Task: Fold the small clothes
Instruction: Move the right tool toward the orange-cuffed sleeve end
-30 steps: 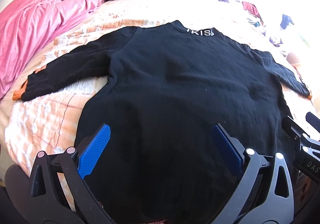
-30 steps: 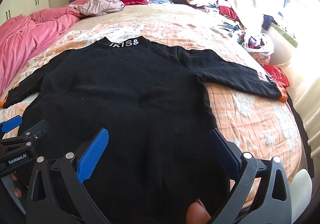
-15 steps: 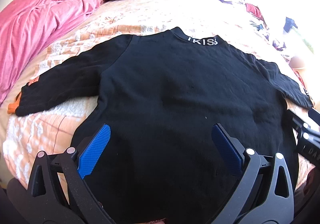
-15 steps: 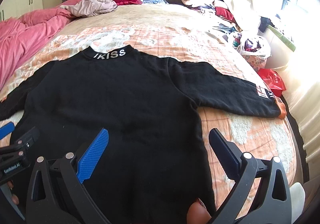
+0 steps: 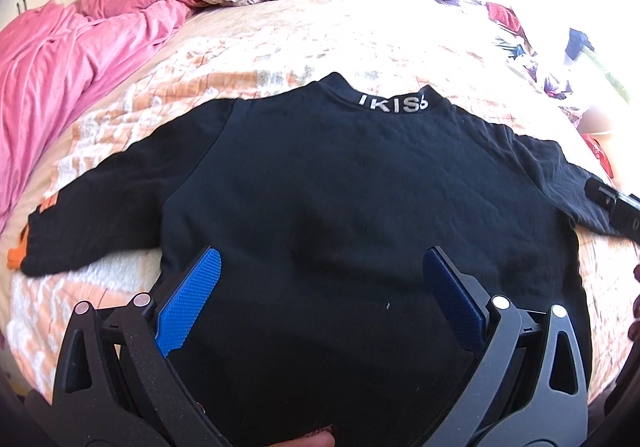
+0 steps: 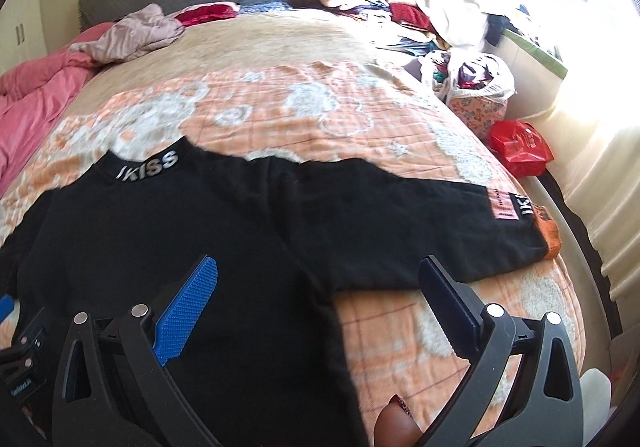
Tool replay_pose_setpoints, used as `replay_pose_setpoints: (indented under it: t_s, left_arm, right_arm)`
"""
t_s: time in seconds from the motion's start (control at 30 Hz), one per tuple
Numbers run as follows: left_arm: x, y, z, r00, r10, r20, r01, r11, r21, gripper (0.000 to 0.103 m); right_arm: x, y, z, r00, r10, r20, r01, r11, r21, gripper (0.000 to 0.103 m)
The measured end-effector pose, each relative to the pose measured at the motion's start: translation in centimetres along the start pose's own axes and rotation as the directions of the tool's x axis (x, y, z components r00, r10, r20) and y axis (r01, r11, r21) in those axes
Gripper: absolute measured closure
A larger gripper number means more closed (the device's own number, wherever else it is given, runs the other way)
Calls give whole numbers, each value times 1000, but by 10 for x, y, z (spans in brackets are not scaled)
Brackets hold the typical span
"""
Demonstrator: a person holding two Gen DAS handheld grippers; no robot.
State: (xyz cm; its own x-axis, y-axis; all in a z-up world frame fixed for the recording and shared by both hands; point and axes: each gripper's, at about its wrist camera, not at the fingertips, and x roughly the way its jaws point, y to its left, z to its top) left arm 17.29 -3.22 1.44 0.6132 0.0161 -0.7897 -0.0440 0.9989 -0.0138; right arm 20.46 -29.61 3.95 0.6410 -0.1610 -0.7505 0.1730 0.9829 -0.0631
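2 grippers, left gripper [image 5: 320,287] and right gripper [image 6: 318,287], spread wide, empty, above flat black sweater [image 5: 340,187].

Black long-sleeve sweater [image 5: 340,207] lying flat on my bed's blanket [image 5: 320,47], both sleeves spread toward the side edges. White IKISS lettering on the collar, orange cuffs, patch on one sleeve.

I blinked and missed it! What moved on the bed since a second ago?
Both grippers lifted back, and the right one swung toward the sweater's right sleeve. Nothing was grabbed; both are open. The sweater lay flat the whole time, and the pink blanket and clothes pile stayed put.
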Motion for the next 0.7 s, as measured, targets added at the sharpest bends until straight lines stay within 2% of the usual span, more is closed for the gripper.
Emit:
replay_pose_setpoints:
  t_s: [0.2, 0.43, 0.6, 0.7]
  left_arm:
    - [14, -9, 11, 1000, 4, -12, -4, 1000, 13, 8]
    - [31, -23, 17, 1000, -5, -27, 6, 999, 42, 8]
    - [42, -33, 18, 999, -30, -41, 32, 997, 63, 8]
    - [47, -42, 18, 998, -49, -45, 52, 995, 80, 8]
  right_arm:
    - [20, -31, 11, 999, -48, -7, 48, 996, 77, 4]
    - [39, -70, 9, 997, -61, -40, 67, 983, 173, 4]
    - [54, -103, 2, 994, -69, -79, 89, 956, 279, 4]
    - [60, -126, -4, 994, -43, -100, 77, 926, 370, 4]
